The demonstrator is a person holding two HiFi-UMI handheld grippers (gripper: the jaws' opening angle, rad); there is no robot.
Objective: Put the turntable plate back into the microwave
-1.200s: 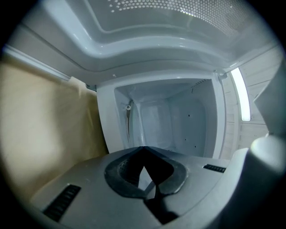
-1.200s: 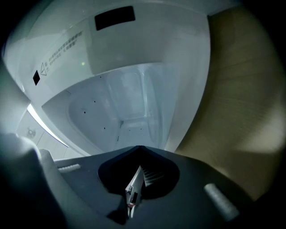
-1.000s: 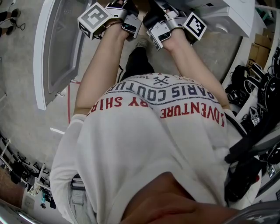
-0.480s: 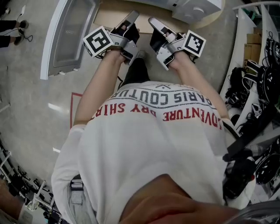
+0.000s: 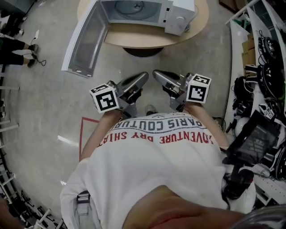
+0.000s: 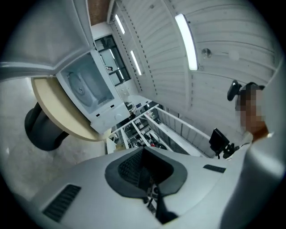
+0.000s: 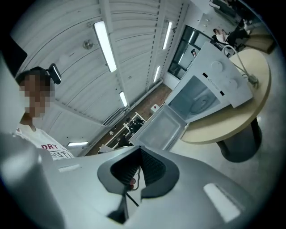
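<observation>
Turntable plate (image 5: pixel 134 5) lies inside the microwave (image 5: pixel 178 11) cavity, so I judge the placing done; only closing the open door (image 5: pixel 85 42) may be left. My left tool (image 5: pixel 141 77) and right tool (image 5: pixel 159 74) are both closed on nothing, near my chest, well apart from the round bench (image 5: pixel 147 39). Bare floor lies between; the door's edge juts out leftward.
</observation>
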